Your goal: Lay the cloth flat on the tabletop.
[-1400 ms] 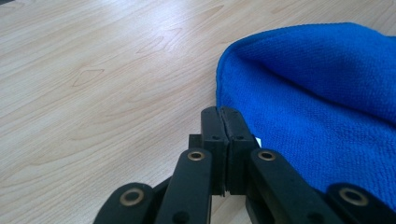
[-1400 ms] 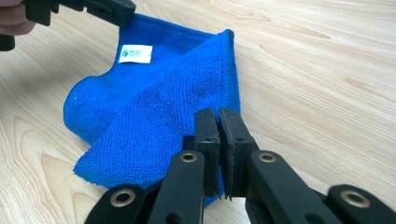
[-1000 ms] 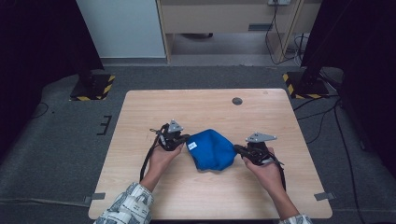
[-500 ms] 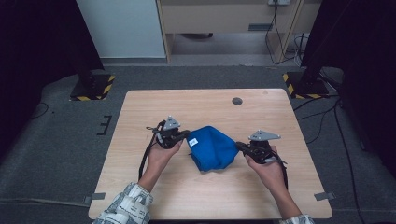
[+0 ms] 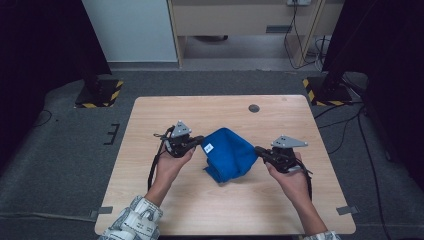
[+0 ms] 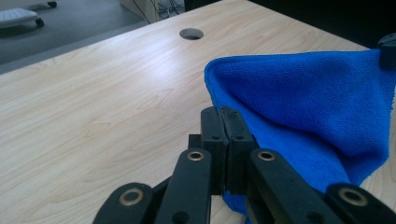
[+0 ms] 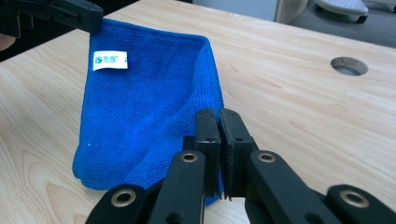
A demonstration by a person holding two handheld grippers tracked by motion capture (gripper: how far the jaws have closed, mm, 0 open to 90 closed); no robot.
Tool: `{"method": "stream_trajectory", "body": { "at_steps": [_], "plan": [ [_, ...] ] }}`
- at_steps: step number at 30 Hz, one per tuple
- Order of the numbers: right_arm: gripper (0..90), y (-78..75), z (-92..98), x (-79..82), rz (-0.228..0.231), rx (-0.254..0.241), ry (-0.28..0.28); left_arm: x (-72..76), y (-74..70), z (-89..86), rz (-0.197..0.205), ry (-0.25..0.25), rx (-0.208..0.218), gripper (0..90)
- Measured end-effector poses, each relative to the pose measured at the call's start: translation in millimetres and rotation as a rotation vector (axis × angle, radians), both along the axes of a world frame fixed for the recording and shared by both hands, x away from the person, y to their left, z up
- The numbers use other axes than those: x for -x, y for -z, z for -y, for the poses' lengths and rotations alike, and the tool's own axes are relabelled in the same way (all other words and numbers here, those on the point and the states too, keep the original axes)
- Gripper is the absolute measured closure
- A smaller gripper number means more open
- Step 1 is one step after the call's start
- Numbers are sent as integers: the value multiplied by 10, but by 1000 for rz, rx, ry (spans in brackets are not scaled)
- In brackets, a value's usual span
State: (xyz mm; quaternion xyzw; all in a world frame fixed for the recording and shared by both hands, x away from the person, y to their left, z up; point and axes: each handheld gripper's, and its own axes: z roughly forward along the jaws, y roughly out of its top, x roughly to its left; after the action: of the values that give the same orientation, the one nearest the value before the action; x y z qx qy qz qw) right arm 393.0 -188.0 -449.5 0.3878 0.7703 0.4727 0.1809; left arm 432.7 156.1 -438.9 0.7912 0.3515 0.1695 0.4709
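A blue microfibre cloth (image 5: 230,154) with a small white label (image 5: 208,147) hangs folded between my two grippers above the wooden table (image 5: 150,120). My left gripper (image 5: 200,139) is shut on the cloth's left corner; in the left gripper view its jaws (image 6: 226,122) pinch the blue cloth (image 6: 308,107). My right gripper (image 5: 259,150) is shut on the opposite corner, and the right gripper view has the cloth (image 7: 144,112) and its label (image 7: 109,60) spread out in front of the closed jaws (image 7: 218,122). The cloth's lower fold sags to the tabletop.
A round cable hole (image 5: 254,108) sits in the table near its far edge, right of centre. Bare wood lies all around the cloth. Dark stands with yellow-black striped bases (image 5: 102,93) flank the table on the floor.
Both grippers have risen with the cloth and moved a little apart, so the cloth now hangs more stretched between them instead of lying bunched on the table.
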Motion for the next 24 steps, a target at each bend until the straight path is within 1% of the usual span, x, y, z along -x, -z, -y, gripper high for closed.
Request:
{"method": "stream_trajectory", "body": {
  "at_steps": [4, 9, 13, 16, 24],
  "plan": [
    [873, -62, 44, 14, 11, -10, 9, 7, -60, -49, 15, -11, 12, 889],
    [874, -129, 66, 31, 25, -19, 11, 8, -104, -100, 20, -18, 28, 889],
    [874, -162, 44, 50, 30, -15, 4, 17, -126, -103, 21, -16, 34, 889],
    [874, -194, 25, 64, 43, -9, -2, 26, -152, -100, 26, -12, 37, 889],
    [874, -265, 8, 94, 59, -14, -10, 50, -201, -89, 35, -6, 45, 889]
  ]
}}
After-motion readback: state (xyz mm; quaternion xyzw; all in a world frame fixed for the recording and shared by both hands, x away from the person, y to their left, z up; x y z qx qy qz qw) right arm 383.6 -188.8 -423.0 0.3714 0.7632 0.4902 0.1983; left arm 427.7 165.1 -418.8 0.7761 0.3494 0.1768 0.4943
